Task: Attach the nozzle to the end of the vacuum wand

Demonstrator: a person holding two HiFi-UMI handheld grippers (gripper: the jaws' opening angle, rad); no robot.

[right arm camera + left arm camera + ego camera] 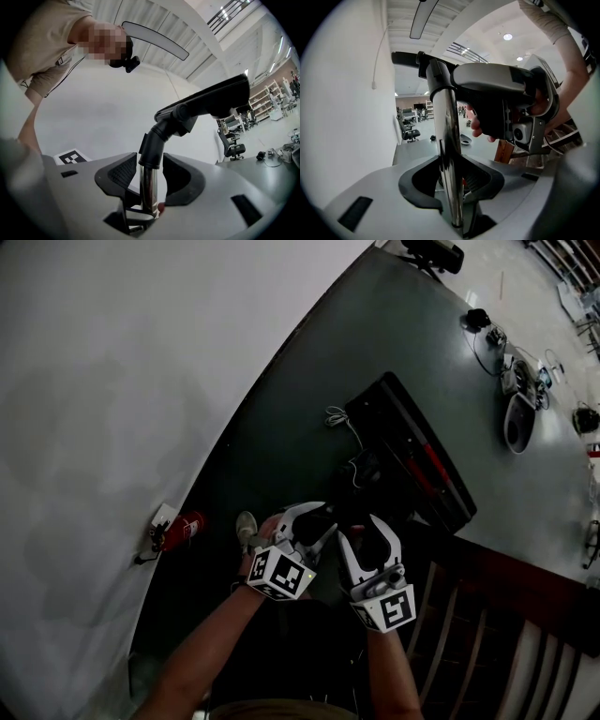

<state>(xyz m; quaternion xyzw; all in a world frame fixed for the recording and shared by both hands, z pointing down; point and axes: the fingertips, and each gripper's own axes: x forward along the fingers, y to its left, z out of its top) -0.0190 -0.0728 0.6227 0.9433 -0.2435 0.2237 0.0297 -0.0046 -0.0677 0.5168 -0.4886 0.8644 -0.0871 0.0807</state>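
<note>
Head view: left gripper (317, 524) and right gripper (366, 535) sit side by side at 6 o'clock of the frame. Their marker cubes face the person and the jaws point toward 12–1 o'clock. The nozzle (412, 457), a wide black floor head with a red strip, shows just beyond the jaws at 1 o'clock from them, over the dark floor (394, 334). It is too dark here to trace the tube between the grippers.

Left gripper view: the chrome wand (447, 140) runs from 6 to 12 o'clock straight through the jaws. Both dark pads lie against it, so the jaws pinch the wand. The right gripper's grey body crosses at 2 o'clock with a hand (478, 125) behind it.

Right gripper view: the tube stands between this gripper's pads, which clamp the bare metal just under the nozzle's black collar. The collar is sleeved over the tube end, and the neck bends toward 2 o'clock into the flat head (how deep the collar is seated: cannot tell).

Surroundings, head view:
- A red fire extinguisher (184, 529) stands at the foot of the white wall (112, 381), 9 o'clock from the left gripper.
- A pale shoe (246, 526) lies between the extinguisher and the left gripper.
- A white cord (337, 416) lies at 11 o'clock from the nozzle.
- Wooden slats (487, 634) show at 4 o'clock of the frame.
</note>
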